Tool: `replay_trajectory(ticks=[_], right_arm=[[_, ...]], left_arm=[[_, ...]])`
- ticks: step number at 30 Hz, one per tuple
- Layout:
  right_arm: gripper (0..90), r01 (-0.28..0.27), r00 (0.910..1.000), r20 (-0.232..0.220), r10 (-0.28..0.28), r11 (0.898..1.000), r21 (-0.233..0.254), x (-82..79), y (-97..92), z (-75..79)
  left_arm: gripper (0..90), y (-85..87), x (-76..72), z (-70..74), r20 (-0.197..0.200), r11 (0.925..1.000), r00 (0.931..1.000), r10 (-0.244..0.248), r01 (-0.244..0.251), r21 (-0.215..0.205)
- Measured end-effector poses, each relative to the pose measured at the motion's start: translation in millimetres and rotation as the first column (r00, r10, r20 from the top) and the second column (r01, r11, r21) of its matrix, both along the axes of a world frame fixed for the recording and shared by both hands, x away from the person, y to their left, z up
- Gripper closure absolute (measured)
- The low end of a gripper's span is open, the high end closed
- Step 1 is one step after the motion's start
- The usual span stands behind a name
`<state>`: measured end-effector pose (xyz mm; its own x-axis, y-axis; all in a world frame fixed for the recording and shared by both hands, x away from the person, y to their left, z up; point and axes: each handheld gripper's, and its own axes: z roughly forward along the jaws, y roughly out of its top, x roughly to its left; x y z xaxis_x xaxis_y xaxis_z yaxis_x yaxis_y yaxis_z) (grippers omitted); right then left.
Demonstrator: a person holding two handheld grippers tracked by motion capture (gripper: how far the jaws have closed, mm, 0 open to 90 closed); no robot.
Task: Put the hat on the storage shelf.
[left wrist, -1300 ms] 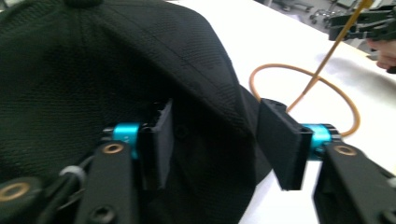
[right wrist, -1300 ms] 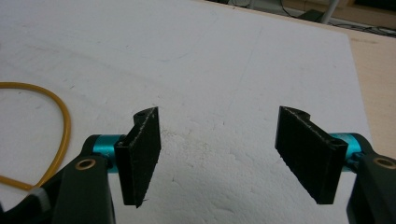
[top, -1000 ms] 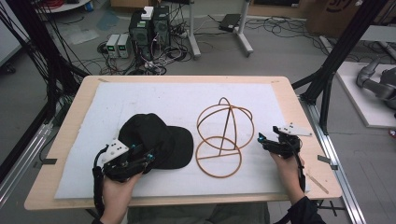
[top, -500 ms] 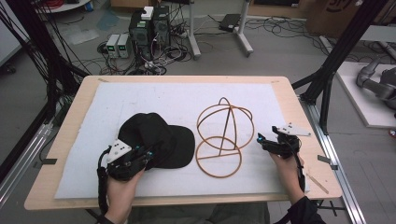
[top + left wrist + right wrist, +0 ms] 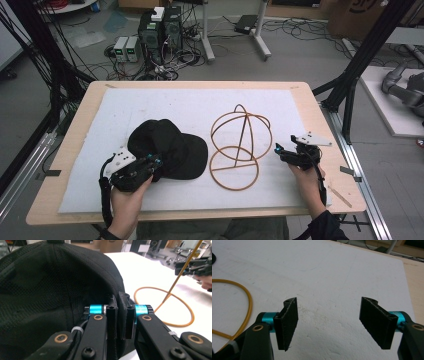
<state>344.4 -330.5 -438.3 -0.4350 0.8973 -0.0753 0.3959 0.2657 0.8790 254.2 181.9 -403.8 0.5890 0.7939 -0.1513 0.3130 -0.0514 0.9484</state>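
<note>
The left gripper (image 5: 121,312) has just been closing and now pinches the edge of the black fabric baseball cap (image 5: 165,147), which lies on the white padded surface (image 5: 165,107). Beside it the orange wire cap-shaped stand (image 5: 241,145) stands bare, so mounting the cap looks wholly undone. The right gripper (image 5: 332,322) waits wide open and empty near the stand

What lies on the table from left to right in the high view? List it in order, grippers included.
left gripper, shut on the edge of the black cap → black cap → orange wire hat frame → right gripper, jaws open over the white mat.
</note>
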Motion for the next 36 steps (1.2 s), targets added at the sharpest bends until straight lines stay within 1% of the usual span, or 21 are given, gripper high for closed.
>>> replay_trajectory(ticks=[2, 6, 8, 11, 15, 17, 19, 20, 21, 22, 24, 25, 27, 29, 31, 33, 35, 36], right_arm=[[30.8, -0.001, 1.0, -0.003, 0.001, 1.0, -0.005, 0.1, 0.1, -0.1], [30.8, -0.003, 1.0, -0.002, 0.003, 1.0, -0.009, 0.3, 0.5, -0.4], [30.8, -0.003, 1.0, -0.001, 0.003, 1.0, -0.01, 0.3, 0.8, -0.4], [30.9, -0.005, 1.0, -0.002, 0.004, 1.0, -0.013, 0.1, 0.8, -0.3], [31.7, -0.005, 1.0, -0.002, 0.005, 1.0, -0.016, 0.1, 0.8, -0.4], [31.7, -0.004, 1.0, -0.003, 0.004, 1.0, -0.016, 0.1, 0.9, -0.4], [31.8, -0.005, 1.0, -0.007, 0.005, 1.0, -0.014, -0.1, 1.1, -0.5], [31.8, -0.003, 1.0, -0.009, 0.002, 1.0, -0.013, -0.3, 1.4, -0.4], [31.8, -0.004, 1.0, -0.009, 0.004, 1.0, -0.013, -0.3, 1.5, -0.6], [31.8, -0.007, 1.0, -0.005, 0.007, 1.0, -0.018, 0.0, 1.4, -0.7], [31.9, -0.009, 0.9999, -0.007, 0.008, 1.0, -0.019, -0.3, 1.9, -0.7], [31.9, -0.009, 0.9999, -0.006, 0.009, 1.0, -0.02, -0.4, 2.1, -0.7], [32.0, -0.013, 0.9999, -0.003, 0.013, 1.0, -0.021, -0.3, 2.2, -0.7], [32.0, -0.013, 0.9999, -0.004, 0.013, 1.0, -0.023, -0.2, 2.2, -0.7], [32.0, -0.015, 0.9999, -0.003, 0.015, 1.0, -0.023, 0.1, 2.1, -0.9], [32.0, -0.015, 0.9999, -0.003, 0.015, 1.0, -0.025, 0.2, 2.2, -1.0], [32.1, -0.014, 0.9999, -0.004, 0.014, 1.0, -0.028, -0.4, 3.0, -0.7], [32.1, -0.014, 0.9999, -0.004, 0.014, 1.0, -0.028, -0.4, 3.0, -0.7]], left_arm=[[85.7, 1.7, -1.0, 5.5, 0.023, 1.0, 0.9997, 0.0, 0.0, -0.01], [85.9, 7.7, -2.7, 18.9, 0.063, 0.9975, 0.998, 0.003, 0.001, -0.071], [86.0, 11.1, -3.2, 26.1, 0.085, 0.9961, 0.9964, 0.006, 0.002, -0.088], [86.2, 14.7, -3.9, 36.9, 0.12, 0.9922, 0.9927, 0.011, 0.004, -0.125], [86.5, 17.9, -4.8, 52.1, 0.17, 0.9861, 0.9852, 0.021, 0.008, -0.166], [86.8, 17.9, -5.4, 59.7, 0.197, 0.9845, 0.9802, 0.023, 0.012, -0.175], [87.7, 16.2, -5.4, 64.7, 0.211, 0.9872, 0.9773, 0.021, 0.013, -0.159], [87.8, 14.8, -5.0, 64.6, 0.203, 0.9895, 0.979, 0.019, 0.01, -0.144], [88.0, 14.0, -3.8, 62.2, 0.187, 0.989, 0.9823, 0.016, 0.012, -0.147], [88.0, 14.0, -1.7, 58.3, 0.163, 0.9881, 0.9866, 0.012, 0.013, -0.153], [88.1, 17.3, 0.4, 50.9, 0.146, 0.9796, 0.9891, 0.016, 0.014, -0.2], [88.1, 19.3, 0.5, 50.1, 0.149, 0.9786, 0.9887, 0.021, 0.01, -0.205], [88.2, 21.8, -0.5, 50.4, 0.152, 0.9822, 0.9877, 0.037, -0.008, -0.188], [88.1, 23.1, -1.7, 50.5, 0.142, 0.983, 0.9886, 0.049, -0.022, -0.182], [88.0, 23.8, -3.7, 51.6, 0.137, 0.9859, 0.989, 0.057, -0.034, -0.164], [87.8, 25.4, -4.8, 51.7, 0.124, 0.9859, 0.9901, 0.066, -0.045, -0.161], [86.8, 27.3, -5.2, 51.1, 0.102, 0.9828, 0.9909, 0.088, -0.07, -0.171], [86.8, 28.5, -4.6, 50.9, 0.092, 0.9827, 0.9918, 0.088, -0.072, -0.17]])
